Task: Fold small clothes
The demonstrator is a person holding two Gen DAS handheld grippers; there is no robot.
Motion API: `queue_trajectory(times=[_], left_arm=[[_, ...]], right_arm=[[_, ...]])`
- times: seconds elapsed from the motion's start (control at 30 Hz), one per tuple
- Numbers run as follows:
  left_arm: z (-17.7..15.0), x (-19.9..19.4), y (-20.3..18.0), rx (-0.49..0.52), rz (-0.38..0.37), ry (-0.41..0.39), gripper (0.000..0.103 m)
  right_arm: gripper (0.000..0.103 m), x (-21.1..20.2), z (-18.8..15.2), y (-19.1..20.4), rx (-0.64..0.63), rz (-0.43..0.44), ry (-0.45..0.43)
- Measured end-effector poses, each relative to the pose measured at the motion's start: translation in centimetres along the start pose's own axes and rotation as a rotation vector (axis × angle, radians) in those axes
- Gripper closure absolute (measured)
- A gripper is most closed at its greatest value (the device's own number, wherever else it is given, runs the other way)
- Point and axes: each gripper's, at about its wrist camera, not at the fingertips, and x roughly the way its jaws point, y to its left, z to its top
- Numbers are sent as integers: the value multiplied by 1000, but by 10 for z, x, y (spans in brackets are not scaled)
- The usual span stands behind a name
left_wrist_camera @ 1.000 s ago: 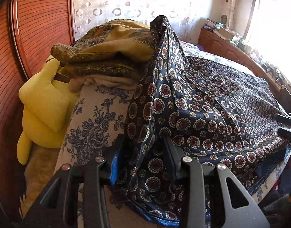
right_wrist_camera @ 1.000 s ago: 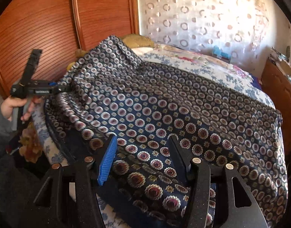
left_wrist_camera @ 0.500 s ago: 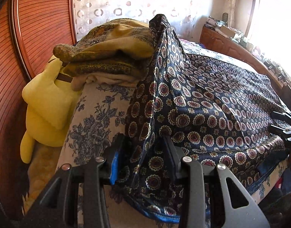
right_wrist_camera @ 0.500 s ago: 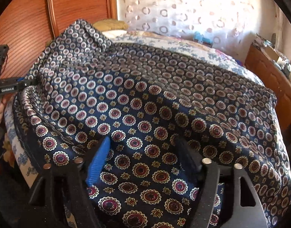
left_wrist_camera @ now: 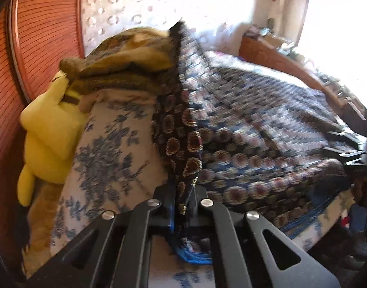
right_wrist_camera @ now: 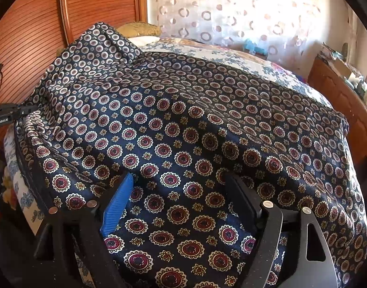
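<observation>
A dark blue garment with red and white medallions lies spread over the bed. In the left wrist view its near left edge stands up in a ridge, and my left gripper is shut on that edge. The same gripper shows at the far left of the right wrist view. My right gripper rests over the garment's near edge. Its jaws are opening wide, with flat cloth lying between them and the pads not pressing it. Its fingers show at the right edge of the left wrist view.
A floral bedspread covers the bed. Folded brownish blankets are stacked at the head, next to a yellow plush toy against the ribbed wooden panel. A wooden sideboard with clutter runs along the right.
My left gripper's jaws have closed on the garment's edge, which now rises in a ridge. My right gripper has come closer over the cloth and its jaws have spread wider.
</observation>
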Motion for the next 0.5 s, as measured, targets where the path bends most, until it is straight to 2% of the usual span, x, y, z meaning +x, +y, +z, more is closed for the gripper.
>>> queue_trajectory(times=[0.13, 0.2, 0.33, 0.5], left_arm=[[14, -15, -12, 1, -64, -58, 103], [25, -23, -23, 21, -71, -86, 103], [57, -35, -59, 90, -119, -140, 103], [98, -31, -116, 200, -199, -164, 103]], right_arm=[[22, -6, -4, -3, 20, 13, -26], [22, -15, -6, -8, 38, 22, -53], [22, -36, -11, -25, 67, 28, -90], [22, -69, -26, -59, 136, -7, -134]])
